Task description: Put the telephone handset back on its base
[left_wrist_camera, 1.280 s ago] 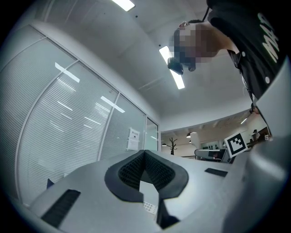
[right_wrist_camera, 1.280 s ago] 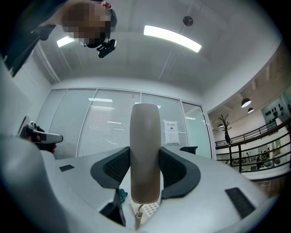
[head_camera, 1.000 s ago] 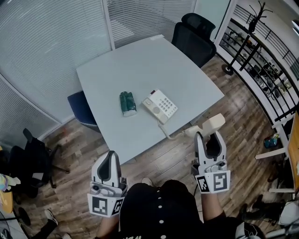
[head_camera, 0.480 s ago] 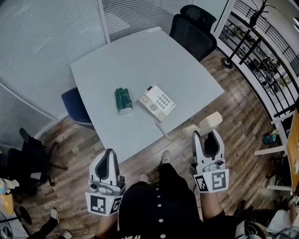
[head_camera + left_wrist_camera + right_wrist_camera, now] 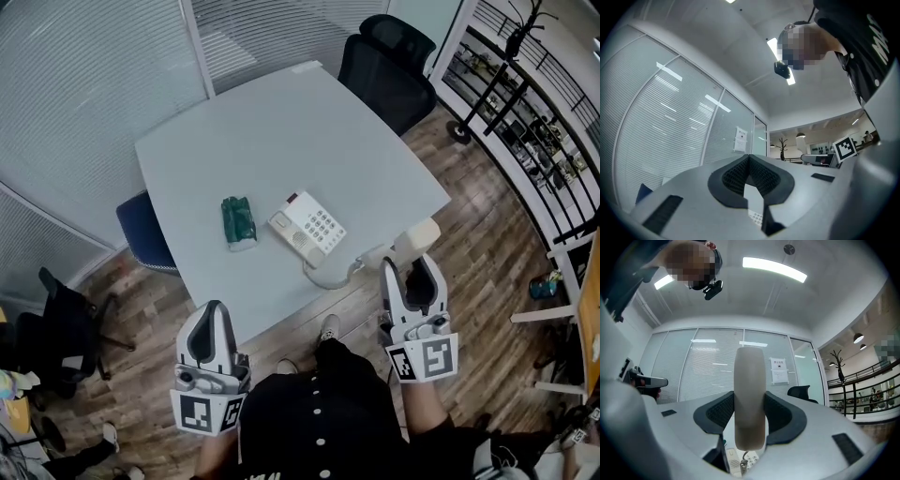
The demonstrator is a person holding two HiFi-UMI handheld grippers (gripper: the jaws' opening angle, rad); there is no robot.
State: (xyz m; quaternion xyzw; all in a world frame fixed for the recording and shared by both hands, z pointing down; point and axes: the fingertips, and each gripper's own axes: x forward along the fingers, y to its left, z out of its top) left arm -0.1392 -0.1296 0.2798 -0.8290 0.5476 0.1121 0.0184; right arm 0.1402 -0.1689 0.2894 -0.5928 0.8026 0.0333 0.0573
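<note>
The cream handset [image 5: 418, 238] is off the table's near right edge, standing on end between the jaws of the right gripper [image 5: 410, 276], which are clamped on its two sides. In the right gripper view the handset [image 5: 749, 399] fills the gap between the dark pads, with its cord dropping from the lower end. That cord [image 5: 330, 277] loops back over the table edge to the base [image 5: 307, 229], which sits near the front of the grey table [image 5: 281, 122] with its keypad showing and its cradle bare.

So the pick-up looks done, and the carry and set-down are left: the handset hangs well apart from the base, to its right and out over the wooden floor. From where I stand, it would need to travel left and forward and be laid flat into the cradle.

The left gripper [image 5: 214, 317] hangs low at the person's other side, jaws closed tip to tip on nothing. A small green packet [image 5: 238, 221] lies just beside the base, and a black office chair [image 5: 389, 58] stands at the table's far corner.
</note>
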